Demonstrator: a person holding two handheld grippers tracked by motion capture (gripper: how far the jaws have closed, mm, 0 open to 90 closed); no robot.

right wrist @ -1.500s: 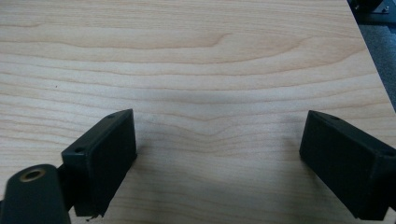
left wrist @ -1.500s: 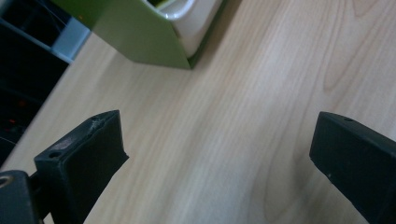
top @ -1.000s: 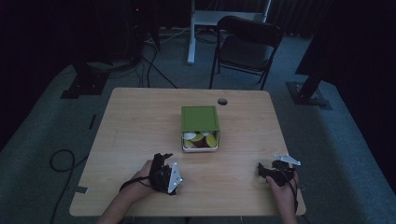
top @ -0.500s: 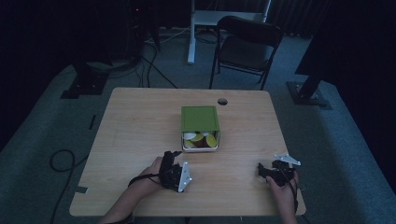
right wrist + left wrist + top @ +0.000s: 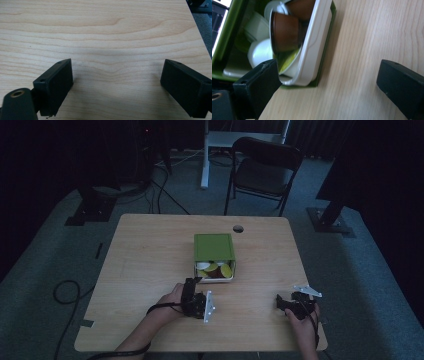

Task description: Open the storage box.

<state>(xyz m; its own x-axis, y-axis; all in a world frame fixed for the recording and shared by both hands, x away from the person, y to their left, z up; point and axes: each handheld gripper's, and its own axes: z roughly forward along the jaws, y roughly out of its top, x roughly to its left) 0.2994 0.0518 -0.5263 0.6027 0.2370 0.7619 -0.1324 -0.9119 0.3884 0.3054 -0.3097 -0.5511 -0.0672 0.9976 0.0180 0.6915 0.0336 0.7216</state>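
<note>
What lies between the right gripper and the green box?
Only bare wooden table separates the right gripper from the green box, as the high view shows.

I am working in a dim recording studio or lab: beyond my left hand-held gripper, past the pale wooden surface, stand a black folding metal chair, black stand bases, loose floor cables and grey carpet.
</note>
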